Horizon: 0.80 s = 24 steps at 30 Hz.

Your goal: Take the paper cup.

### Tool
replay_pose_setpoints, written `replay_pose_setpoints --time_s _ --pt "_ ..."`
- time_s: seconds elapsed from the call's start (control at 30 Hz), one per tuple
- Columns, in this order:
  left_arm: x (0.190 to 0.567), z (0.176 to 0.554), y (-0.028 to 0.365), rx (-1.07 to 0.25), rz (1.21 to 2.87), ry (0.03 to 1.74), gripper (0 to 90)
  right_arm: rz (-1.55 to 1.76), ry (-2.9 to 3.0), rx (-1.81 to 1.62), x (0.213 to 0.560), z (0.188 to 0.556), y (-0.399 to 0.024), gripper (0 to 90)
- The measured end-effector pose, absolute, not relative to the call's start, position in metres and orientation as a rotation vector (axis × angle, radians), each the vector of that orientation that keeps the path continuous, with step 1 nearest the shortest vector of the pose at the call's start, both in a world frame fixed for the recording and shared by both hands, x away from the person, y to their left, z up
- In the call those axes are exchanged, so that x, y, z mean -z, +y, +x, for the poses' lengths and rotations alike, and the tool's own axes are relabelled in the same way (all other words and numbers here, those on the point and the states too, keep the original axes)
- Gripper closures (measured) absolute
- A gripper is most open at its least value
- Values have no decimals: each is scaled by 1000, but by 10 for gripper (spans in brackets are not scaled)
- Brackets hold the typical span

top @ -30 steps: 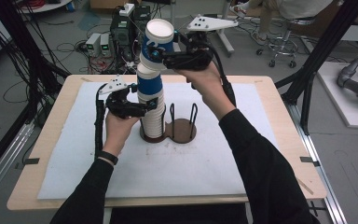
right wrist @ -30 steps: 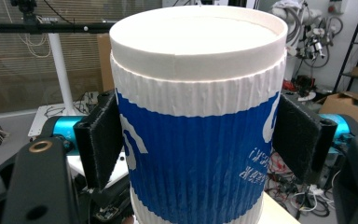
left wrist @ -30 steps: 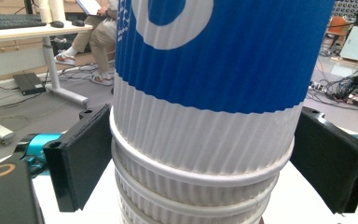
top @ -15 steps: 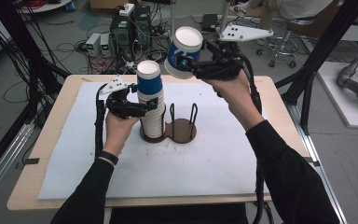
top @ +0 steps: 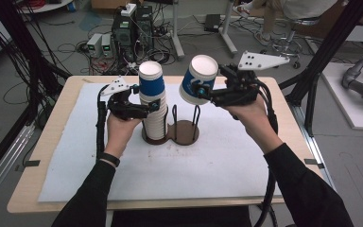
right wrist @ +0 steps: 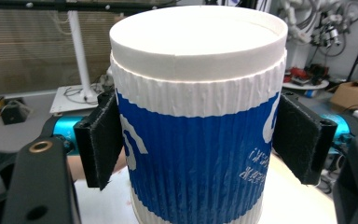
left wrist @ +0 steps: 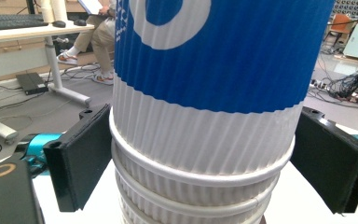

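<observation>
A stack of upside-down blue-and-white ribbed paper cups (top: 155,113) stands on the left ring of a brown two-ring holder (top: 185,133) at mid-table. My left gripper (top: 152,108) is shut on the stack's white lower rims from the left. In the left gripper view the stack (left wrist: 205,140) sits between both black pads (left wrist: 81,158). My right gripper (top: 204,94) is shut on a single cup (top: 197,80), which hangs bottom-up and tilted to the right of the stack, above the holder's empty right ring. In the right gripper view this cup (right wrist: 198,140) is pinched between the pads (right wrist: 100,140).
A white mat (top: 227,165) covers the wooden table (top: 33,198). Black frame posts (top: 326,52) rise at the table's left and right sides. Electronics and cables (top: 123,33) lie on the floor beyond the far edge, near a stool (top: 283,45).
My right gripper has lifted the top cup off the stack, carried it right and slightly down, and tilted it. The left gripper and the stack have stayed put.
</observation>
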State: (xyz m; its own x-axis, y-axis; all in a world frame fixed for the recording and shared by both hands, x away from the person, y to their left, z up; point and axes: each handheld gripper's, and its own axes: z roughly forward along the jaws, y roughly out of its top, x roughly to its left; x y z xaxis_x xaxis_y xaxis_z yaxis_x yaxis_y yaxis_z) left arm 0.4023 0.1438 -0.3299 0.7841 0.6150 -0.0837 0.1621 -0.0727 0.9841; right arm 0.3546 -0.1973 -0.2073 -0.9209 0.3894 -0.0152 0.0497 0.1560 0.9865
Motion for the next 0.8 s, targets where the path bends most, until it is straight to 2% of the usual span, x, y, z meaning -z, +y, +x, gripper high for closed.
replay_pose_setpoints --time_s 0.33,0.8 --pt "330 402 144 -421 1634 628 106 403 2228 -1822 249 329 -211 246" --pt "330 403 144 -423 1635 626 106 486 2287 -1818 306 318 -232 246"
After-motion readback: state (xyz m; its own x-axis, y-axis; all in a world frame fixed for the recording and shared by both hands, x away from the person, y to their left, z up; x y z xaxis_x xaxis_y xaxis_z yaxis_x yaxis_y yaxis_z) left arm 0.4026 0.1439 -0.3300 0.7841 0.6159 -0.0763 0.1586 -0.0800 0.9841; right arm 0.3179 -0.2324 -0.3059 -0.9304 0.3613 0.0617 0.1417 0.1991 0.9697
